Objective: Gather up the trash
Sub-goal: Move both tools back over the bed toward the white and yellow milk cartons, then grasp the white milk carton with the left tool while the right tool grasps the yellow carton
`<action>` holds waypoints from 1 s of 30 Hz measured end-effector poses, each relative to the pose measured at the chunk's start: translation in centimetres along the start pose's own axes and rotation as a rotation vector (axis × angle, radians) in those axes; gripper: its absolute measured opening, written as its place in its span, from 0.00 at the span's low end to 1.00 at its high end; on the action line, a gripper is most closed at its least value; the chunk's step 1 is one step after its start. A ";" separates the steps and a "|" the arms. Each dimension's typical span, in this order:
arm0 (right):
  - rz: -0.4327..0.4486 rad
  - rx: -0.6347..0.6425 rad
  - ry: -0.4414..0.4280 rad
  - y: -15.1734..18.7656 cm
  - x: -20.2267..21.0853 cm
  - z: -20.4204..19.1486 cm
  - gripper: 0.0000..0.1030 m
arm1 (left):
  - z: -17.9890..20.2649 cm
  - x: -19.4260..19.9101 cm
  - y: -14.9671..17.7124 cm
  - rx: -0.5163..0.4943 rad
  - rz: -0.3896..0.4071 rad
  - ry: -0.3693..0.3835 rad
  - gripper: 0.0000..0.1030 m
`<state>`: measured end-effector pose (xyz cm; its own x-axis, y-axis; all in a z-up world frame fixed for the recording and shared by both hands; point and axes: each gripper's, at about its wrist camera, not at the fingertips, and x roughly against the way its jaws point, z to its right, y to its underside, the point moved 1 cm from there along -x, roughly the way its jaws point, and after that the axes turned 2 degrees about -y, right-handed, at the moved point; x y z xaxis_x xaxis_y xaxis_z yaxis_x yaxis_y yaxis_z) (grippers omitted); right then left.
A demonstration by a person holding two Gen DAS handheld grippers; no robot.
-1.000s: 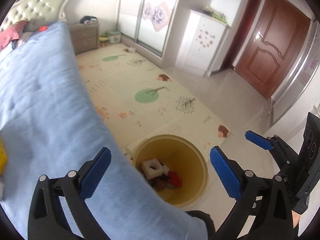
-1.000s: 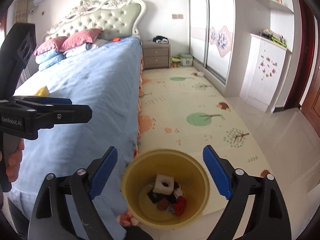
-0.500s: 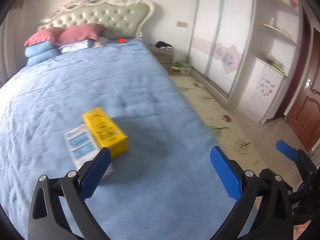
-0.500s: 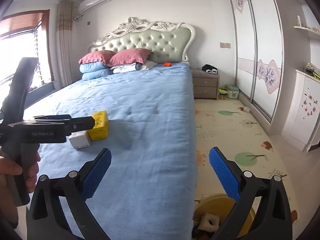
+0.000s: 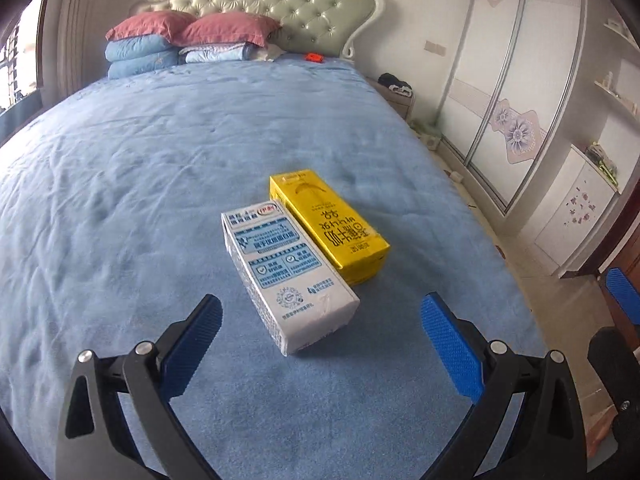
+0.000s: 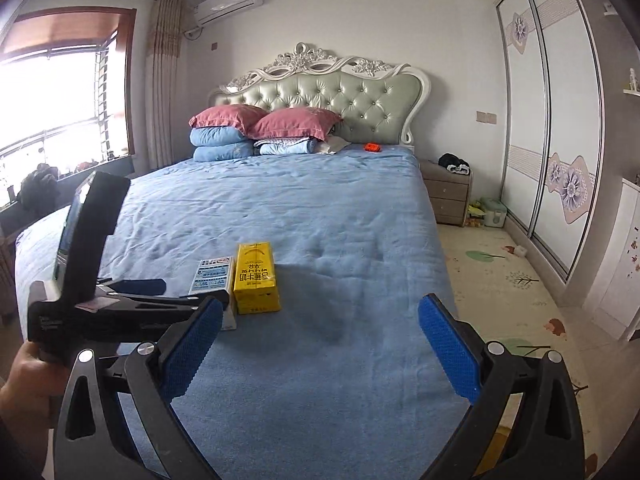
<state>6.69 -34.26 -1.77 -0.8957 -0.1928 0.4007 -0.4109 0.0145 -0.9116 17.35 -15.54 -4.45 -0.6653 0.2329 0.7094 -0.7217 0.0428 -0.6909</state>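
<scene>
Two cartons lie side by side on the blue bedspread (image 5: 160, 184) ahead of your left gripper (image 5: 320, 332): a white-and-blue carton (image 5: 286, 276) and a yellow carton (image 5: 330, 226), both flat on their long sides and touching along one edge. Your left gripper's blue pads (image 5: 192, 344) are spread wide with nothing between them. The near end of the white-and-blue carton sits just beyond the fingertips, roughly centred in the gap and a little closer to the left pad; it touches neither one. The yellow carton lies farther out, past the white one and toward the right finger's side.

Your right gripper (image 6: 320, 352) is also wide open and holds nothing; only bedspread shows between its pads (image 6: 450, 352). From its view the yellow carton (image 6: 256, 280) lies ahead of the left fingertip, well short of the right finger, and the white-and-blue carton (image 6: 212, 276) is beside it, farther left, partly hidden behind your left gripper (image 6: 136, 304), whose black fingers cross in front of it. Your left hand (image 6: 28, 392) grips that tool's handle at the lower left.

Beyond both grippers, red pillows (image 5: 192, 28) and folded blue bedding (image 5: 140, 56) rest against the tufted headboard (image 6: 320, 92). To the right of the right finger lies the patterned floor mat (image 6: 500, 272).
</scene>
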 end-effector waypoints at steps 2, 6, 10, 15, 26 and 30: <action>-0.017 -0.014 -0.039 0.1 -0.4 0.0 0.92 | 0.3 -1.0 0.4 0.004 -0.021 -0.008 0.96; -0.034 -0.039 -0.041 0.3 -0.9 0.4 0.92 | 0.1 -2.6 0.3 0.018 -0.038 -0.032 0.96; -0.048 -0.044 -0.036 0.4 -1.6 0.7 0.92 | -0.7 -4.6 0.0 0.058 -0.086 -0.063 0.93; -0.089 -0.058 -0.039 0.2 -3.2 0.9 0.92 | -1.3 -5.7 0.0 0.070 -0.116 -0.083 0.86; -0.142 0.001 -0.037 0.0 -6.8 -2.2 0.92 | -4.7 -3.7 0.5 0.066 -0.089 -0.011 0.58; -0.172 0.036 -0.047 -0.4 -9.0 -4.5 0.92 | -7.0 -2.9 0.6 0.068 -0.082 -0.008 0.53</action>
<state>14.14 -28.08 -4.64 -0.8035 -0.2348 0.5471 -0.5503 -0.0578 -0.8330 20.20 -9.44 -7.93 -0.6050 0.2235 0.7642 -0.7846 -0.0044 -0.6200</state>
